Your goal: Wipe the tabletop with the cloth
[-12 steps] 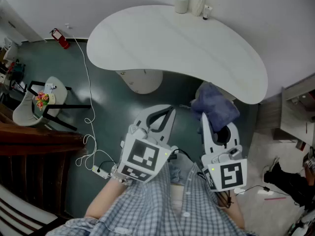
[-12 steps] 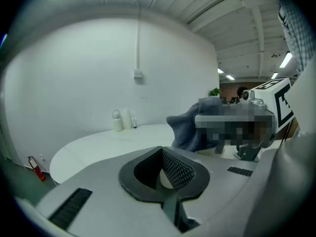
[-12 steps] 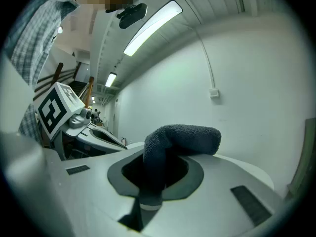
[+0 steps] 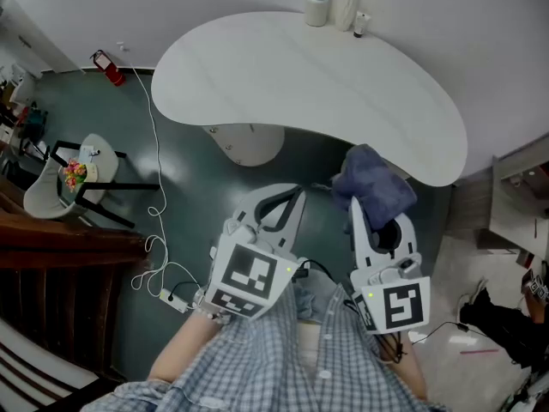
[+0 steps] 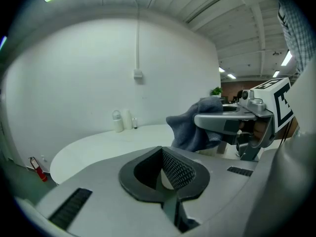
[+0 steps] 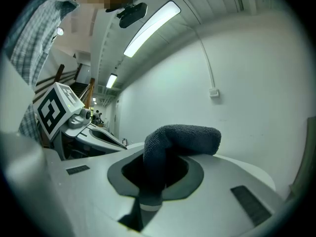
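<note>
The white counter curves like a bean, its near edge bowing away from you in the middle. It carries 3 containers at the far edge. Dark green floor lies open between you and the near edge. A chair and a loose white cable sit to your left. Your right hand-held gripper is clamped on the blue-grey cloth, bunched just off the counter's near edge toward its right end. Your left hand-held gripper, beside it, has its jaws closed and empty.
</note>
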Tool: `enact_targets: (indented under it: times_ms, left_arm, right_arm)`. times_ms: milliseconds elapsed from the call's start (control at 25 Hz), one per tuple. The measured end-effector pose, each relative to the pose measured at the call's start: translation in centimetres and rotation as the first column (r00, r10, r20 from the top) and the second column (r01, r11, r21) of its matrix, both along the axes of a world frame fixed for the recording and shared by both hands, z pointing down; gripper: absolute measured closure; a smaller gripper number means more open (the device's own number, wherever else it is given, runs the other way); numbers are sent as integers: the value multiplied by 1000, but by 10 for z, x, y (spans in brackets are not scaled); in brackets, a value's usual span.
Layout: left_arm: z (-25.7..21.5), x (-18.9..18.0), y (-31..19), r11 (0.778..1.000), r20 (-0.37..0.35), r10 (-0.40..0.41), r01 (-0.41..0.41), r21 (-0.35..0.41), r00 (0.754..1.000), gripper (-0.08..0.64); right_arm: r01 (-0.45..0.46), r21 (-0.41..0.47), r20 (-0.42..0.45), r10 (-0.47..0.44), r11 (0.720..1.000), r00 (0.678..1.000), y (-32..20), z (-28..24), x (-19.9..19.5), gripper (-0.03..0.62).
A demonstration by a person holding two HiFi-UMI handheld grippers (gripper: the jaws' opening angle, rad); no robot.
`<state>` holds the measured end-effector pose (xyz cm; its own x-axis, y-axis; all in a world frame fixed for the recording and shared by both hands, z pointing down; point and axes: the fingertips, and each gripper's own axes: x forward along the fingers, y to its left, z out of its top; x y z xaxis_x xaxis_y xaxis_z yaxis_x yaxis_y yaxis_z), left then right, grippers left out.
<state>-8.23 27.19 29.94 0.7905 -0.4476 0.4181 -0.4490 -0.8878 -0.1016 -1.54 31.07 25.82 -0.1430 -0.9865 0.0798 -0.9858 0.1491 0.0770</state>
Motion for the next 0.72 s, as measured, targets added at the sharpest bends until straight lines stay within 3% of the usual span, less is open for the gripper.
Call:
enact_targets:
  times_ms: [480,720]
  left_arm:
    - [3,6,1,998,10,-64,64,5,998,557]
    - [1,9,5,996,16,-86,85,22,996,557]
  right_arm:
    - [7,1,0,-7,1000,1000,5,4,23,552]
    - [-7,-9,87,8,1000,996,3,10,44,552]
